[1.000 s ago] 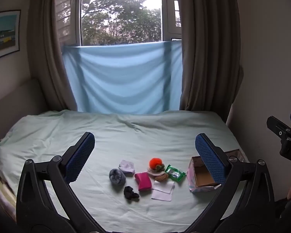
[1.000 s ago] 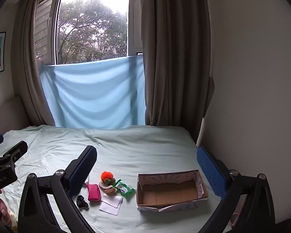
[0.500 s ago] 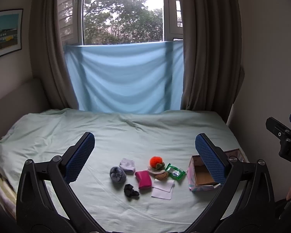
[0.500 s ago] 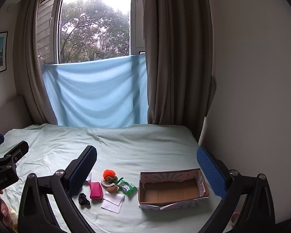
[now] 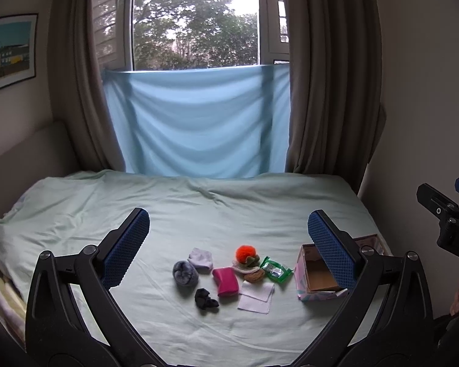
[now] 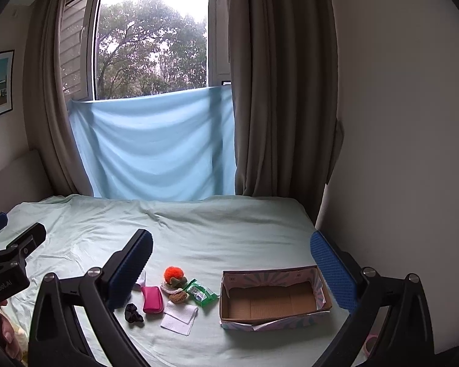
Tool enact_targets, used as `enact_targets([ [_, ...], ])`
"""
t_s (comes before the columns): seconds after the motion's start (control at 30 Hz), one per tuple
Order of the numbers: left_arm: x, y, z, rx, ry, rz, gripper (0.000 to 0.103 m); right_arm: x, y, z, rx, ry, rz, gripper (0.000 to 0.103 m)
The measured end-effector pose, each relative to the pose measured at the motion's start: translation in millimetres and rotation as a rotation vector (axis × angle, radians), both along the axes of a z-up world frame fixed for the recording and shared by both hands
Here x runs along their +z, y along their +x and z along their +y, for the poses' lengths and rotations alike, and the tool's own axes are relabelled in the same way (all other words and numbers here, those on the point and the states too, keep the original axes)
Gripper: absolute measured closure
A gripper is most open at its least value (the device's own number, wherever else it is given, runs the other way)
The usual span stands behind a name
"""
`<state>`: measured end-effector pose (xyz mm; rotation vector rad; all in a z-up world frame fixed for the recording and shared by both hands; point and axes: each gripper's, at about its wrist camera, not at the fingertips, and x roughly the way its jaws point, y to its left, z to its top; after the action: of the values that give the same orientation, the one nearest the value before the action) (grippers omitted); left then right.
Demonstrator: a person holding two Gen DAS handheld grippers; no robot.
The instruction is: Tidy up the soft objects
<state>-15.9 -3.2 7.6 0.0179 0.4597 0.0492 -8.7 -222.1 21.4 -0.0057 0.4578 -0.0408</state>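
Small soft things lie in a cluster on the pale green bed [image 5: 199,214]: a grey rolled sock [image 5: 185,272], a lilac sock [image 5: 201,258], a pink pouch [image 5: 225,281] [image 6: 152,299], a black scrunchie [image 5: 205,298] [image 6: 133,312], an orange pompom [image 5: 244,253] [image 6: 173,273], a green packet [image 5: 275,270] [image 6: 200,294] and white cloths [image 5: 256,296] [image 6: 179,316]. An empty open cardboard box [image 5: 316,278] [image 6: 274,299] stands to their right. My left gripper [image 5: 228,244] is open and empty, held above the cluster. My right gripper [image 6: 231,267] is open and empty, above the box.
Brown curtains [image 6: 278,91] and a blue sheet [image 5: 195,122] hang at the window behind the bed. A wall [image 6: 397,153] bounds the bed's right side. A picture [image 5: 7,52] hangs on the left wall.
Both grippers have shifted slightly, and the objects sit a little lower in view. Both stay open; nothing was grasped.
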Motion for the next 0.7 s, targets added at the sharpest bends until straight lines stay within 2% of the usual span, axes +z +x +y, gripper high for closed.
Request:
enact_targets([
  [0.33,0.0,1.2,0.0,-0.022,-0.008,-0.007,0.0,-5.0,-1.4,0.6,0.009,-0.009,-0.022,0.0],
  [0.7,-3.4,2.2,-1.5,0.002,0.006,-0.039,0.0,-7.1,2.3,-0.7,0.008,-0.002,-0.022,0.0],
])
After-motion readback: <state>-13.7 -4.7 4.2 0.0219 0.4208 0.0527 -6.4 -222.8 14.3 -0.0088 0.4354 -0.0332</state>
